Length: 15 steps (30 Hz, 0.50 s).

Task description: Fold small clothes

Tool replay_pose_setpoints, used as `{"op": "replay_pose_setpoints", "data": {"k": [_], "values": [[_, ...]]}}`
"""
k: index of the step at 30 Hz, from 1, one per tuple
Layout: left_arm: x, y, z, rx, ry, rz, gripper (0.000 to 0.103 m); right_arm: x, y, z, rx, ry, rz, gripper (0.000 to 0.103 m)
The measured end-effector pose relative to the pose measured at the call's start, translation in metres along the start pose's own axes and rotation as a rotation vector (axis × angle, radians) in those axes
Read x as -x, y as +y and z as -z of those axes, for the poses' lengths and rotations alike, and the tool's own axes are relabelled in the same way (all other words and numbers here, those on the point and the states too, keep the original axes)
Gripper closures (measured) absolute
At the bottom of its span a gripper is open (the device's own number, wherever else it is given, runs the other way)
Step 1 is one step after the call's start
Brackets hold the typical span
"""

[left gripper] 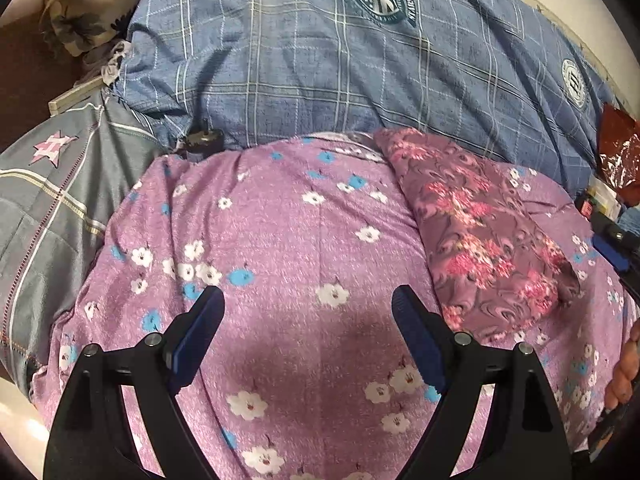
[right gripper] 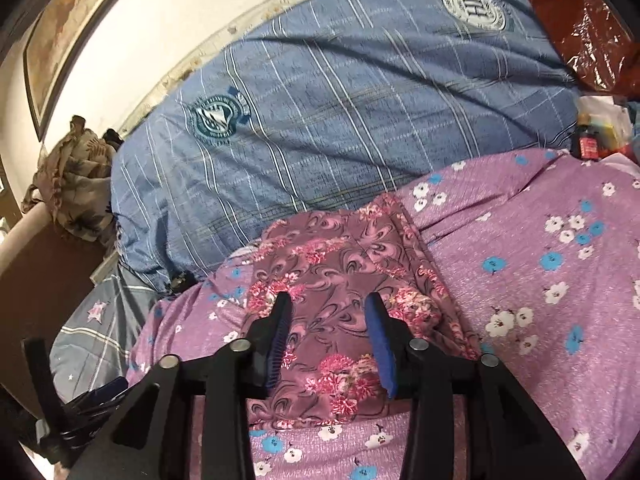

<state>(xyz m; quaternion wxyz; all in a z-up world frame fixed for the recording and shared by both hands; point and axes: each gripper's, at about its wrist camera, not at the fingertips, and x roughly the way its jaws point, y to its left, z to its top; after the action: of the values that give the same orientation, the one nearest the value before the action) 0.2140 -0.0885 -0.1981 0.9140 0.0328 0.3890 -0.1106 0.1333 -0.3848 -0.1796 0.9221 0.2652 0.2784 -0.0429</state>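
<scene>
A small folded garment (right gripper: 344, 264), mauve with pink flowers, lies on a purple flowered blanket (right gripper: 540, 280). It also shows in the left wrist view (left gripper: 480, 232) at the right. My right gripper (right gripper: 330, 304) is open and empty, just above the garment's near part, one finger on each side of its middle. My left gripper (left gripper: 308, 300) is open and empty over the bare purple blanket (left gripper: 280, 240), to the left of the garment. The left gripper's body shows in the right wrist view (right gripper: 80, 404) at the lower left.
A blue plaid duvet (left gripper: 320, 60) lies behind the blanket. A grey starred pillow (left gripper: 52, 184) lies at the left. A crumpled brown cloth (left gripper: 88, 4) lies at the far left. A red plastic bag (right gripper: 584, 36) and small bottles (right gripper: 588, 140) sit at the right. A black plug (left gripper: 200, 140) lies at the blanket's edge.
</scene>
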Motion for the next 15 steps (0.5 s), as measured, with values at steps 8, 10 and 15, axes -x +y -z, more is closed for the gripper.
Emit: {"op": "replay_pose_setpoints", "data": {"k": [8,10,15], "values": [[-0.011,-0.002,-0.006,-0.013,-0.022,0.004,0.017,-0.013,-0.024,-0.010,-0.086,0.034,0.021,0.053],[-0.013,-0.004,-0.008,-0.012,-0.028,0.018,0.017,-0.015,-0.022,-0.013,-0.060,0.035,0.025,0.053],[-0.023,-0.008,-0.014,0.016,-0.002,0.077,0.017,-0.019,-0.022,-0.015,-0.061,0.043,0.023,0.053]]}}
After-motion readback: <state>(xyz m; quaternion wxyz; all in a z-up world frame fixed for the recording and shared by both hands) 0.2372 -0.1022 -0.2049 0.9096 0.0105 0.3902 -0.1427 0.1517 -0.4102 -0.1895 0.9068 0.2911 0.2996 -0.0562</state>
